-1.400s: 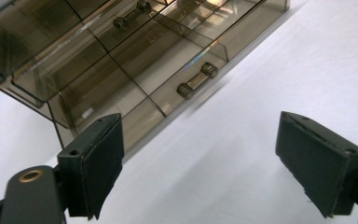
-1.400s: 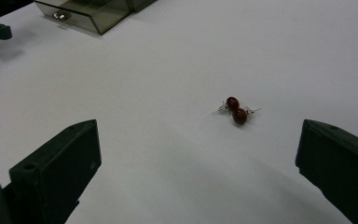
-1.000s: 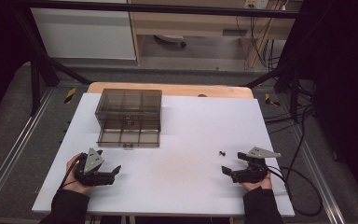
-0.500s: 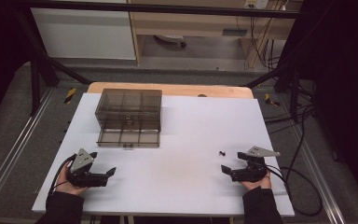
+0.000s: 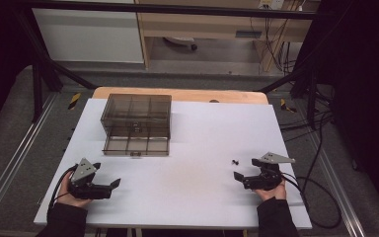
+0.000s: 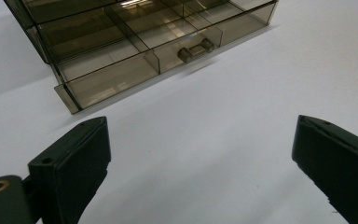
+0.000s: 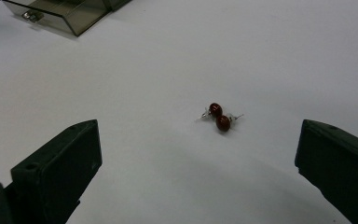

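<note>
On the white tabletop (image 5: 197, 148): pair of small dark-red bead earrings with silver posts (image 7: 219, 117), just ahead of right hand-held gripper (image 5: 244, 177), jaws apart, empty. Left hand-held gripper (image 5: 109, 186): jaws just opening, wide, empty, facing smoky transparent plastic drawer box (image 5: 137, 123), drawer pulled out.

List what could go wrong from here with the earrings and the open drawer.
1. The two red earrings are tiny and lie touching each other; the right gripper, open wide, might catch just one or flick them across the smooth white table.
2. The drawer of the clear organizer is pulled out; the left gripper, open and aimed at it, could push the light box instead of steadying it.
</note>
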`<act>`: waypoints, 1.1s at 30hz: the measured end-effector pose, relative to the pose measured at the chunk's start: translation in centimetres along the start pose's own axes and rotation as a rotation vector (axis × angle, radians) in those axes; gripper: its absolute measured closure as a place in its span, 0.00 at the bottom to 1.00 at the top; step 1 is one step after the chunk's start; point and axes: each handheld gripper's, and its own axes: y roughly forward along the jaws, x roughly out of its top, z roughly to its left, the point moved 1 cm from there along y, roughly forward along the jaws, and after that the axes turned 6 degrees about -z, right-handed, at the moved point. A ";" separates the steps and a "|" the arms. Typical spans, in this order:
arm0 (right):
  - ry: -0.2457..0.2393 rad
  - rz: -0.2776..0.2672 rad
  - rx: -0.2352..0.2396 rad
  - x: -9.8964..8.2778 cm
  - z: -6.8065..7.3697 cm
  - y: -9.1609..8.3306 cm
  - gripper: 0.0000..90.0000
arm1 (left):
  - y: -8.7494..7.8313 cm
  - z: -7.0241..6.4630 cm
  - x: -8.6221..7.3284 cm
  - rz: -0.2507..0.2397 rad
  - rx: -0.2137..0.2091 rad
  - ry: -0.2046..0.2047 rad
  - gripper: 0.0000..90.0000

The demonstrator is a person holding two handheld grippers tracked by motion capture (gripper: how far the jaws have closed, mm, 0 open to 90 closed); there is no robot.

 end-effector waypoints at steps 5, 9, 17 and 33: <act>-0.001 0.003 -0.021 0.6 0.1 0.5 0.01 | 0.0 0.0 -0.1 0.004 -0.002 -0.003 0.05; 0.001 0.007 -0.037 1.1 0.1 0.9 0.02 | 0.0 0.1 -0.1 0.003 -0.002 -0.013 0.05; 0.012 0.022 -0.080 2.0 -0.2 1.5 0.07 | 0.0 0.1 -0.2 0.000 -0.005 -0.028 0.05; -0.001 0.091 -0.179 1.9 -0.7 2.8 0.38 | 0.1 0.1 -0.2 0.002 -0.013 -0.035 0.05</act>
